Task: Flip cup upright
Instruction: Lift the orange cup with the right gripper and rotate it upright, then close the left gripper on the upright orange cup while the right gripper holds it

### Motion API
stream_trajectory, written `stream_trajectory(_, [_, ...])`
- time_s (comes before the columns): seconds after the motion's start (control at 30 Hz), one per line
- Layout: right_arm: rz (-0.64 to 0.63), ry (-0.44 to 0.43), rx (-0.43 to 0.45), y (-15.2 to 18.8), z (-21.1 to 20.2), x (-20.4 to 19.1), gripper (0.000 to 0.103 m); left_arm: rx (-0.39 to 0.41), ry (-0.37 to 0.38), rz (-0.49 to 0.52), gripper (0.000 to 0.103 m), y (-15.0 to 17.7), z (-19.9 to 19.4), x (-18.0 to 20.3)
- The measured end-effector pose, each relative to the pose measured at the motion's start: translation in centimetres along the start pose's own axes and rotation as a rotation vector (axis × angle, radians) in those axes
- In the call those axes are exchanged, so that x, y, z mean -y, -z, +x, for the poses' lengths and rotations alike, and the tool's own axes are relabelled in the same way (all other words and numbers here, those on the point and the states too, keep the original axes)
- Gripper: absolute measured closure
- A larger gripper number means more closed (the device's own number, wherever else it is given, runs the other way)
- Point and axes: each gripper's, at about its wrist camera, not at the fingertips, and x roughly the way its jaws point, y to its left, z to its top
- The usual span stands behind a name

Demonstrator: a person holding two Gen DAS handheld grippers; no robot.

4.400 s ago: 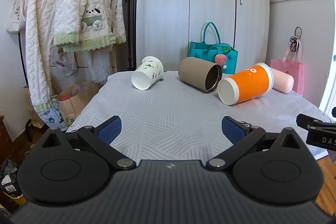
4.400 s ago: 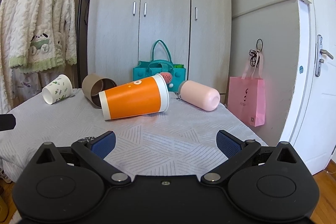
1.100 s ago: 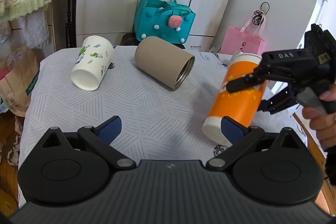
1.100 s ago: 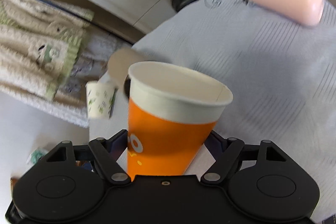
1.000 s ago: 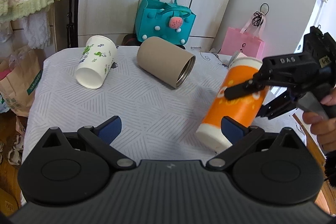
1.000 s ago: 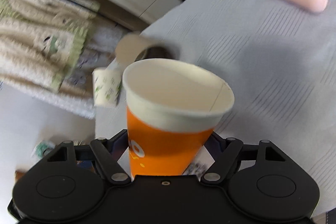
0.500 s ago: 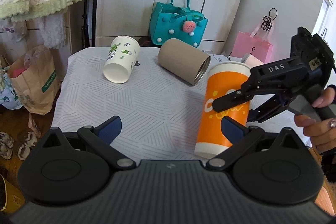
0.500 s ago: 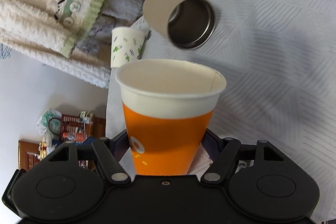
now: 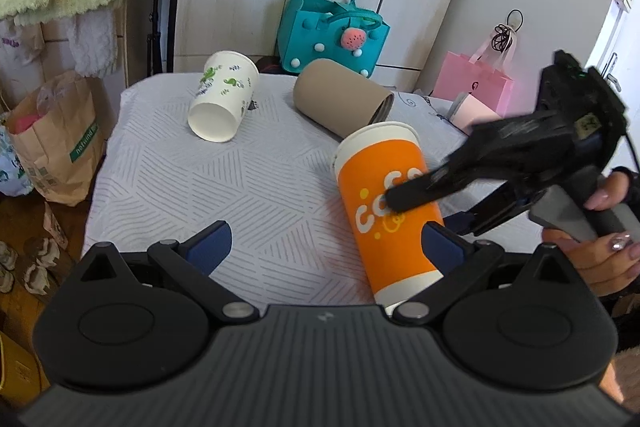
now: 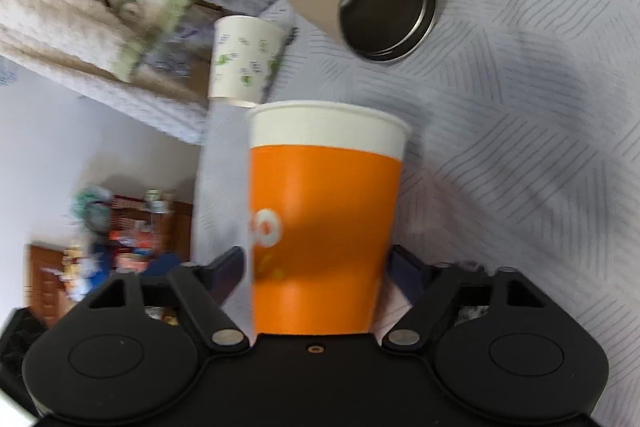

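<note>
The tall orange paper cup [image 9: 386, 203] with white rim stands mouth-up on the table, leaning a little to the left. My right gripper [image 9: 424, 207] is shut on the cup's middle, one finger across its front; in the right wrist view the cup [image 10: 324, 223] fills the space between the fingers of that gripper [image 10: 316, 267]. My left gripper [image 9: 324, 243] is open and empty, just in front of the cup.
On the grey patterned tablecloth [image 9: 224, 187] lie a white leaf-print paper cup [image 9: 224, 95] and a tan metal tumbler [image 9: 340, 99] on their sides, and a pink tumbler [image 9: 476, 107] behind the right gripper. A teal bag [image 9: 332, 31] and pink bag [image 9: 472, 83] stand beyond.
The right gripper has turned the orange cup from lying on its side to mouth-up and brought it down to the table near the left gripper. The left gripper stays open.
</note>
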Motion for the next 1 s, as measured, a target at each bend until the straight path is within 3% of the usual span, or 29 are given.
stream_trajectory(0.07, [0.011,-0.058,0.010,0.3,-1.1,0.4,0.007,-0.010,0.018,-0.016,0.001,0.0,0.3,-0.1])
stream_trajectory(0.17, [-0.058,-0.029,0.066,1.1,-3.2,0.3,0.007,-0.025,0.055,-0.052,0.001,0.0,0.7,-0.4])
stream_trajectory(0.3, [-0.137,-0.086,0.090,2.3,-5.4,0.6,0.007,-0.012,0.059,-0.071,0.001,-0.6,1.6,-0.1])
stream_trajectory(0.43, [-0.229,-0.092,0.119,3.6,-5.9,0.0,0.007,-0.022,0.111,-0.160,0.001,-1.6,3.2,-0.8])
stream_trajectory(0.53, [-0.326,-0.056,0.116,4.8,-5.2,-1.3,0.007,-0.040,0.162,-0.156,0.002,-2.1,4.2,-0.7])
stream_trajectory(0.67, [-0.381,-0.016,0.091,4.3,-3.3,-2.2,0.007,-0.075,0.152,-0.160,0.004,-2.5,6.1,-0.3])
stream_trajectory(0.77, [-0.387,-0.006,0.087,3.3,-2.2,-2.1,0.007,-0.094,0.173,-0.179,0.009,-2.5,6.9,-0.4])
stream_trajectory(0.9, [-0.443,0.034,0.119,3.2,-1.4,-2.6,0.007,-0.151,0.255,-0.236,0.021,-2.1,8.3,-0.7])
stream_trajectory(1.0, [-0.462,0.064,0.126,3.4,-1.0,-2.6,0.007,-0.154,0.210,-0.198,0.025,-1.6,9.0,0.2])
